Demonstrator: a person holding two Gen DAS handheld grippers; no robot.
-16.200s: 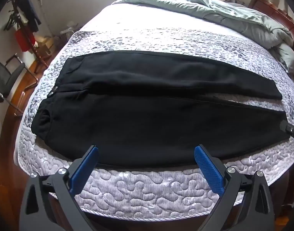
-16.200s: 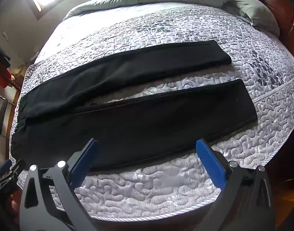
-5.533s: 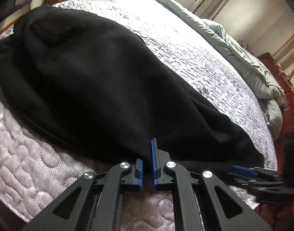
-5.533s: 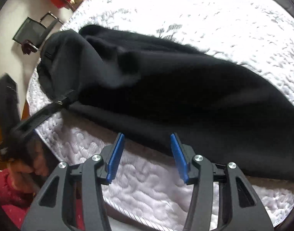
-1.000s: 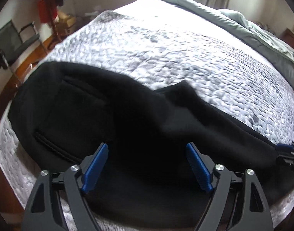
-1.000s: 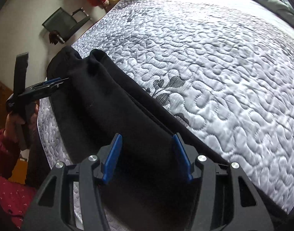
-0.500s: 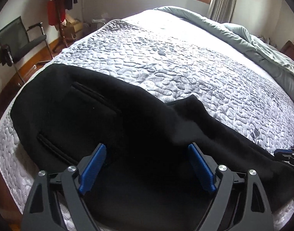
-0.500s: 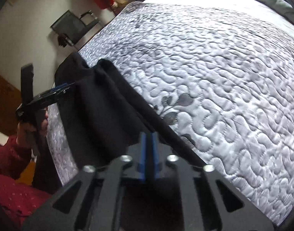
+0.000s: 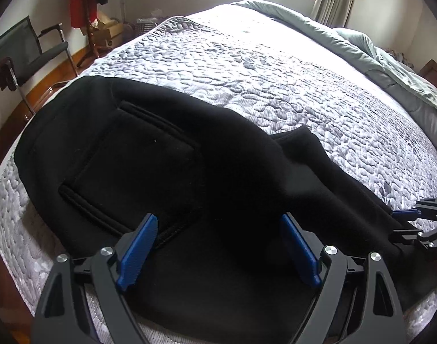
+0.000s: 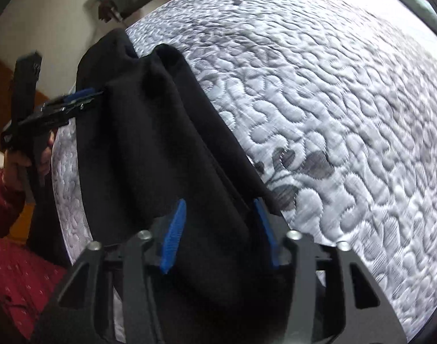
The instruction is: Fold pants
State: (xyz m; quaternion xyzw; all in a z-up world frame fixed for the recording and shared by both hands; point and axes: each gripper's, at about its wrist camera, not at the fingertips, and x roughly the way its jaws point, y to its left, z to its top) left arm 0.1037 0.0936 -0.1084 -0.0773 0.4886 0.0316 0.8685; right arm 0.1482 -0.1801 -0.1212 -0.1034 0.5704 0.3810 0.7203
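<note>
Left wrist view is showing us the black pants (image 9: 167, 172) lying doubled on the quilted bed (image 9: 275, 86), our left gripper (image 9: 218, 246) spread wide above them, gripping nothing. Only the right wrist view is showing our right gripper (image 10: 218, 232), jaws just reopening, parted around a blurred fold.

Matte black left gripper (image 9: 217, 246) up close, angular triangular-cutout frames, ribbed blue pads (image 9: 138, 248), round silver screws (image 9: 107, 251). Same build on the black right gripper (image 10: 220, 233). At the edge, a red sleeve with small pale dots (image 10: 6, 200).
</note>
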